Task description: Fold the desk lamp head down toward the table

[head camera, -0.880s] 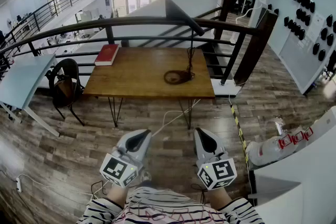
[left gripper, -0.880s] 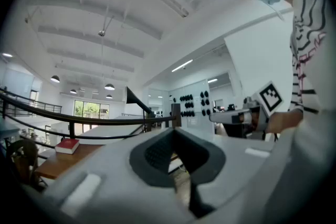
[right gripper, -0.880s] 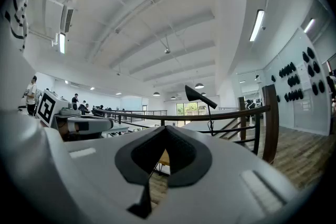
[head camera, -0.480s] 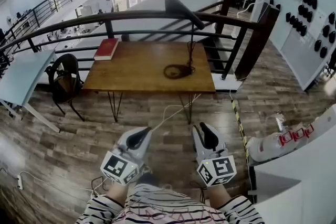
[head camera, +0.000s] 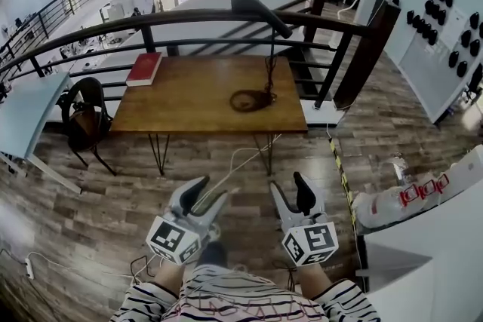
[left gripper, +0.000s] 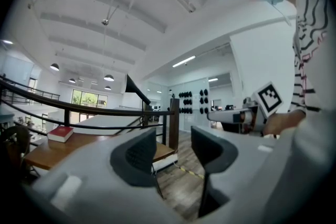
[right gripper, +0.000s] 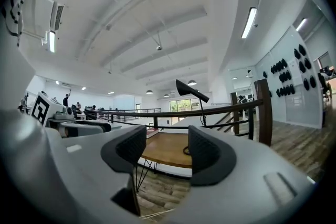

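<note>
Beyond the two grippers, on the far right part of the table [head camera: 196, 98], stands the lamp [head camera: 269, 64], well apart from both of them. Its ring base [head camera: 246, 99] lies flat on the wood and its thin stem [head camera: 270, 49] rises straight up. The head [head camera: 256, 5] is unfolded: its long axis slants from the joint at the stem's top, up and to the left, with the wide end raised above the rail [head camera: 189, 17] and pointing away from the table top. A book [head camera: 143, 69] lies at the table's far left corner, and a chair [head camera: 81, 115] stands off its left end.

The left gripper [head camera: 210, 192] and right gripper [head camera: 289, 188] are held level side by side over the floor, aimed toward the table. Each gripper view shows the pads apart with nothing between them but the table and floor beyond.

Against the earlier frames, the lamp keeps the same pose, head up and stem upright. The jaws differ: on both grippers they looked drawn together then, and they now stand parted. The grippers also sit a little higher in the head view, and the table lies slightly higher too.
</note>
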Action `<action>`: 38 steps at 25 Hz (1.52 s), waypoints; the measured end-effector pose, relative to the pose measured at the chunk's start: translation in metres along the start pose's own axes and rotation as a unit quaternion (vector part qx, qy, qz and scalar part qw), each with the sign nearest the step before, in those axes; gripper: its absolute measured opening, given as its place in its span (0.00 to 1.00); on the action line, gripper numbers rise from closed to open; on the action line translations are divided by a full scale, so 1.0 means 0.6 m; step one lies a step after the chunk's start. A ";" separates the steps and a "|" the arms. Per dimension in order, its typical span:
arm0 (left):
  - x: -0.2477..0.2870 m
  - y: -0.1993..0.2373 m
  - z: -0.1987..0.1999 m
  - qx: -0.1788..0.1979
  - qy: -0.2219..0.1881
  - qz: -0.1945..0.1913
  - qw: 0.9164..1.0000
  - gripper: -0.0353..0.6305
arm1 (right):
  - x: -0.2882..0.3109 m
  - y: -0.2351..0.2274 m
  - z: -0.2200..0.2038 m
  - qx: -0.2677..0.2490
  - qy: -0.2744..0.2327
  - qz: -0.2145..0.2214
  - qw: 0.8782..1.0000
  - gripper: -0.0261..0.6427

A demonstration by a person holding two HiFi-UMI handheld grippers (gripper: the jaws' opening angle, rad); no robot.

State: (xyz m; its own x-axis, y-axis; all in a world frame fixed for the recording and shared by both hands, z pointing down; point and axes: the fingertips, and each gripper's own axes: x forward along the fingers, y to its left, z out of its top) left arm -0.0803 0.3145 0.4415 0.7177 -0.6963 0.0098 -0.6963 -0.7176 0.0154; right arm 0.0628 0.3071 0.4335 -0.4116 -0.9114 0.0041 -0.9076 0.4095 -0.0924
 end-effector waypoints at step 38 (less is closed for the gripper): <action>0.297 0.521 0.035 0.027 0.016 -0.077 0.997 0.39 | 0.569 -0.125 0.023 -0.006 0.022 -0.089 0.996 0.40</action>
State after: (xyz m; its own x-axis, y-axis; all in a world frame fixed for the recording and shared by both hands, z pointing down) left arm -0.1701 -0.0340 0.4270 0.8149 -0.5779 0.0440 -0.5769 -0.8161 -0.0345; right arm -0.0086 -0.0356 0.4283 -0.2480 -0.9667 0.0630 -0.9671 0.2433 -0.0742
